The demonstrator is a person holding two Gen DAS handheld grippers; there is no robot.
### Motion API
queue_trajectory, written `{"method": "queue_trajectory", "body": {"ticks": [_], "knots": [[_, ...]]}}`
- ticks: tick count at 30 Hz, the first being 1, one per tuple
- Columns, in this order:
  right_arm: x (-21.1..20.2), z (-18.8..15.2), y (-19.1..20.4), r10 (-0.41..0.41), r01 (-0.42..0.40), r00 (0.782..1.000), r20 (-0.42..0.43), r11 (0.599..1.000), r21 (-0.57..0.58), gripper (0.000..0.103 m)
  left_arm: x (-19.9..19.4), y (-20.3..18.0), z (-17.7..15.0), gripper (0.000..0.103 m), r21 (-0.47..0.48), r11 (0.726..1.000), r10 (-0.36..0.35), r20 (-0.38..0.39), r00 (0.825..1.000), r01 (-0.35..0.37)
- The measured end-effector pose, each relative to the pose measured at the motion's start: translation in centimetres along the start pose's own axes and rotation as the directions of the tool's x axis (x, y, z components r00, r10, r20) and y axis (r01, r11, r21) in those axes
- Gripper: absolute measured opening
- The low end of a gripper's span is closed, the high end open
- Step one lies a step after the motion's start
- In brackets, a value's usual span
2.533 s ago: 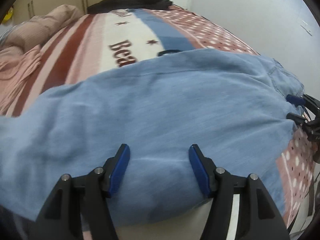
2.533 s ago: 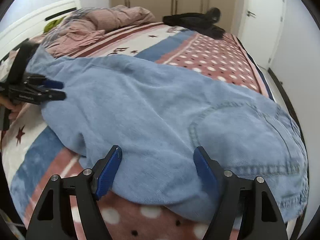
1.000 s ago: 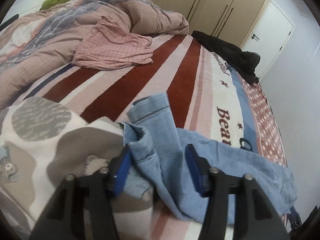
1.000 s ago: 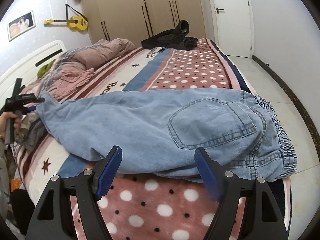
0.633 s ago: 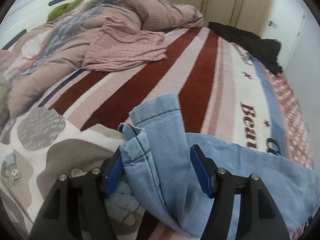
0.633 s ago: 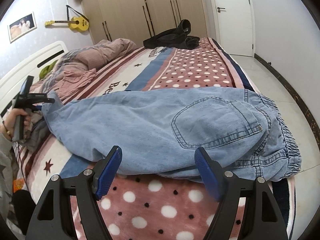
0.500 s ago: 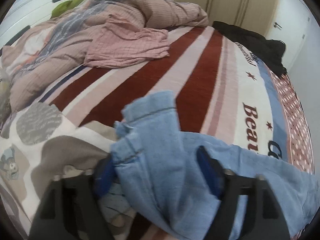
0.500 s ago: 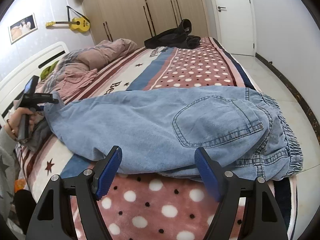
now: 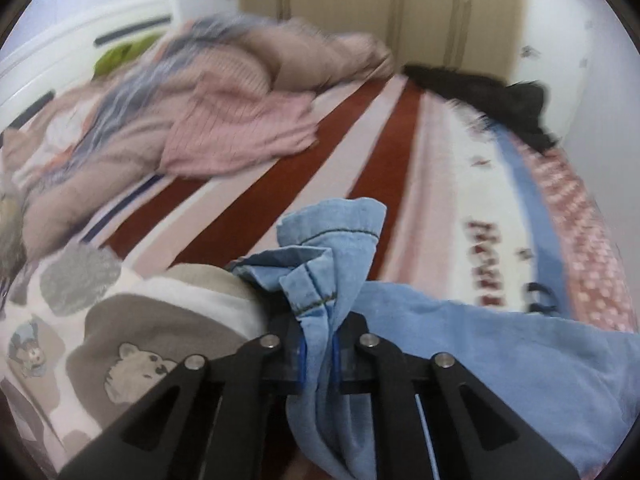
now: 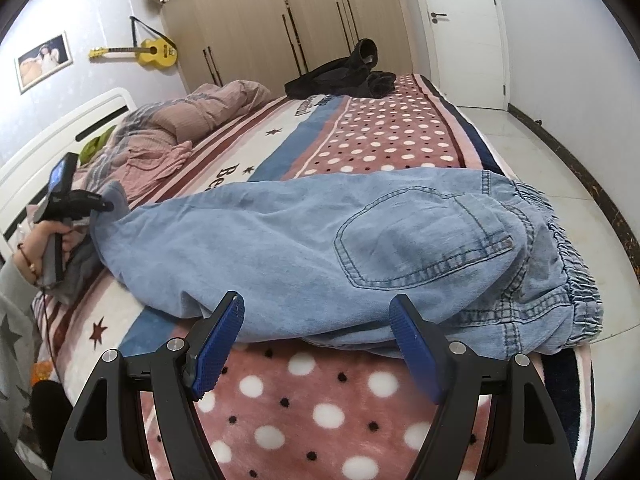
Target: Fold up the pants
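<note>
Light blue denim pants (image 10: 304,240) lie across the bed, folded lengthwise, back pocket up and elastic waistband at the right. In the left wrist view my left gripper (image 9: 319,354) is shut on the bunched leg cuffs (image 9: 320,272), the denim pinched between its blue pads. The same left gripper (image 10: 105,205) shows at the far left of the right wrist view, held by a hand at the pants' leg end. My right gripper (image 10: 318,344) stands open just in front of the pants' near edge, below the pocket, with nothing between its fingers.
The bed carries a striped and polka-dot blanket (image 10: 360,132). A pink quilt and pink garment (image 10: 160,148) lie bunched at the head end, and dark clothing (image 10: 344,74) lies at the far side. A bear-print blanket (image 9: 132,344) sits under the cuffs. Wardrobe, door and tiled floor lie beyond.
My left gripper's jaws, open around the leg cuffs half a second ago, have closed on them and the hand has shifted. The right gripper has stayed still and open.
</note>
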State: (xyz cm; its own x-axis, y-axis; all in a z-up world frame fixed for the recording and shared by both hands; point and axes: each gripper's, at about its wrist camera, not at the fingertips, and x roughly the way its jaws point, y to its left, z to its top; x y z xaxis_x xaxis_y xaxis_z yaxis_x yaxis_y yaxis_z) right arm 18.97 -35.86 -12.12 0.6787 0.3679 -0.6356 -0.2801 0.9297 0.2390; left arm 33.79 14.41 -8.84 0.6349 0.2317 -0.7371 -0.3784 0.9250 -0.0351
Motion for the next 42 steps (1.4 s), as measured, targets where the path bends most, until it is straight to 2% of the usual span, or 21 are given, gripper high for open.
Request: {"method": "queue_trajectory", "body": {"ticks": [4, 7, 10, 14, 17, 20, 22, 24, 25, 26, 28, 29, 30, 32, 33, 35, 36, 37, 38, 40, 42], "knots": [[-0.2, 0.1, -0.3, 0.005, -0.005, 1.000, 0.006, 1.000, 0.017, 0.072, -4.1, -4.4, 0.5, 0.006, 0.095, 0.986, -0.148, 0.072, 0.986, 0.141], [-0.6, 0.2, -0.5, 0.004, -0.004, 1.000, 0.015, 1.000, 0.028, 0.072, -6.3, -9.9, 0.1, 0.006, 0.205, 0.947, -0.270, 0.087, 0.959, 0.248], [-1.2, 0.3, -0.5, 0.001, -0.001, 1.000, 0.022, 1.000, 0.028, 0.072, -7.2, -15.9, -1.9, 0.006, 0.322, 0.887, -0.368, 0.058, 0.928, 0.332], [-2.1, 0.1, -0.9, -0.019, 0.018, 1.000, 0.023, 1.000, 0.022, 0.072, -6.5, -23.1, -6.9, 0.006, 0.492, 0.770, -0.449, -0.034, 0.893, 0.406], [-2.8, -0.1, -1.7, -0.039, 0.038, 0.999, 0.023, 0.999, 0.030, 0.072, -5.5, -25.3, -10.3, 0.006, 0.553, 0.679, -0.501, -0.133, 0.855, 0.483], [-3.1, -0.4, -2.5, -0.052, 0.052, 0.998, 0.018, 0.998, 0.041, 0.072, -4.9, -26.2, -12.7, 0.006, 0.600, 0.634, -0.498, -0.165, 0.851, 0.487], [-3.0, -0.5, -3.0, -0.060, 0.059, 0.998, 0.015, 0.997, 0.049, 0.072, -4.8, -26.2, -13.3, 0.006, 0.608, 0.624, -0.512, -0.156, 0.844, 0.491], [-3.1, -0.5, -3.2, -0.059, 0.058, 0.998, 0.015, 0.997, 0.056, 0.072, -5.6, -25.8, -13.0, 0.006, 0.589, 0.619, -0.560, -0.132, 0.818, 0.520], [-3.2, -0.5, -3.2, -0.058, 0.057, 0.998, 0.016, 0.997, 0.056, 0.072, -6.3, -25.6, -12.8, 0.006, 0.586, 0.603, -0.591, -0.128, 0.796, 0.542], [-3.2, -0.5, -3.2, -0.058, 0.057, 0.998, 0.017, 0.997, 0.053, 0.072, -7.0, -25.5, -13.0, 0.006, 0.599, 0.588, -0.607, -0.118, 0.786, 0.544], [-3.2, -0.5, -3.1, -0.061, 0.060, 0.998, 0.018, 0.997, 0.047, 0.072, -7.9, -26.3, -13.3, 0.006, 0.639, 0.546, -0.611, -0.138, 0.780, 0.541], [-3.1, -0.5, -3.0, -0.060, 0.059, 0.998, 0.018, 0.997, 0.047, 0.072, -7.9, -26.7, -13.6, 0.006, 0.647, 0.534, -0.597, -0.166, 0.785, 0.543], [-3.1, -0.4, -3.0, -0.056, 0.055, 0.998, 0.018, 0.997, 0.050, 0.072, -7.6, -27.2, -14.3, 0.006, 0.656, 0.528, -0.572, -0.195, 0.797, 0.539], [-2.9, -0.4, -2.9, -0.049, 0.048, 0.999, 0.018, 0.997, 0.054, 0.072, -6.2, -27.5, -15.1, 0.009, 0.654, 0.515, -0.546, -0.248, 0.800, 0.554], [-2.9, -0.4, -2.8, -0.047, 0.046, 0.999, 0.018, 0.997, 0.054, 0.072, -5.9, -27.4, -15.4, 0.014, 0.647, 0.516, -0.543, -0.260, 0.799, 0.561], [-2.9, -0.4, -2.6, -0.045, 0.044, 0.999, 0.017, 0.998, 0.049, 0.072, -6.0, -26.7, -15.2, 0.036, 0.608, 0.506, -0.573, -0.292, 0.766, 0.611], [-3.0, -0.3, -2.5, -0.045, 0.044, 0.999, 0.015, 0.998, 0.045, 0.072, -6.2, -26.1, -14.7, 0.059, 0.573, 0.503, -0.596, -0.313, 0.740, 0.647], [-2.9, -0.1, -2.4, -0.045, 0.044, 0.999, 0.013, 0.998, 0.039, 0.072, -6.7, -25.4, -14.2, 0.068, 0.546, 0.498, -0.616, -0.324, 0.718, 0.674], [-2.9, 0.1, -2.2, -0.044, 0.043, 0.999, 0.013, 0.999, 0.031, 0.072, -7.3, -24.6, -13.8, 0.068, 0.530, 0.492, -0.636, -0.324, 0.701, 0.691], [-2.7, 0.8, -1.6, -0.037, 0.037, 0.999, 0.019, 0.999, 0.012, 0.072, -8.4, -22.9, -12.8, 0.068, 0.528, 0.508, -0.640, -0.297, 0.709, 0.680], [-2.4, 1.6, -0.8, -0.025, 0.025, 0.999, 0.031, 1.000, 0.000, 0.072, -9.1, -20.6, -11.2, 0.068, 0.508, 0.550, -0.641, -0.253, 0.725, 0.663]]}}
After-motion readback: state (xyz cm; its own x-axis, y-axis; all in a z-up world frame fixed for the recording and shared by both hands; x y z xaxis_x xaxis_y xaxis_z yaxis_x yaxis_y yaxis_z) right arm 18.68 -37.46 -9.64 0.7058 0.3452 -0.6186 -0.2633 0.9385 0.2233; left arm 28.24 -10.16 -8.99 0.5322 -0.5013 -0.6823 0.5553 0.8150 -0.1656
